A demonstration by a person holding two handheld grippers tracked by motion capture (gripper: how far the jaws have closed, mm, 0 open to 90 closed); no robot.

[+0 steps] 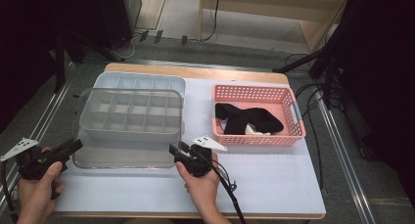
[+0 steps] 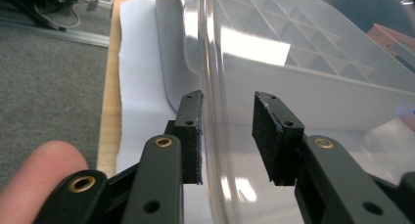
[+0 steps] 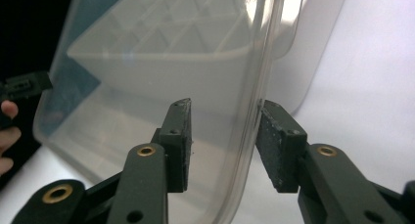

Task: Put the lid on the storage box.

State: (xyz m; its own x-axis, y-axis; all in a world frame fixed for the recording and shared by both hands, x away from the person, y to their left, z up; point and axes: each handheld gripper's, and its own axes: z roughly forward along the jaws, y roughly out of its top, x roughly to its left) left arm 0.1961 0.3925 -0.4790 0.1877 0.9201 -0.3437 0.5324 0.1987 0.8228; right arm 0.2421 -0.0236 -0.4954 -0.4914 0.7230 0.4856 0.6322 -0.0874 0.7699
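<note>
A clear plastic box stands at the table's left with a grey divided tray inside it. My left gripper is at the box's near left corner. In the left gripper view the clear rim runs between the jaws of my left gripper, against the left pad and apart from the other. My right gripper is at the near right corner. There my right gripper straddles the rim, which lies along the right pad, with a wide gap to the left one.
A second pale grey divided tray lies behind the clear box. At the right stands a pink basket holding black cloth and a white piece. White paper covers the tabletop. Cables trail off the right edge.
</note>
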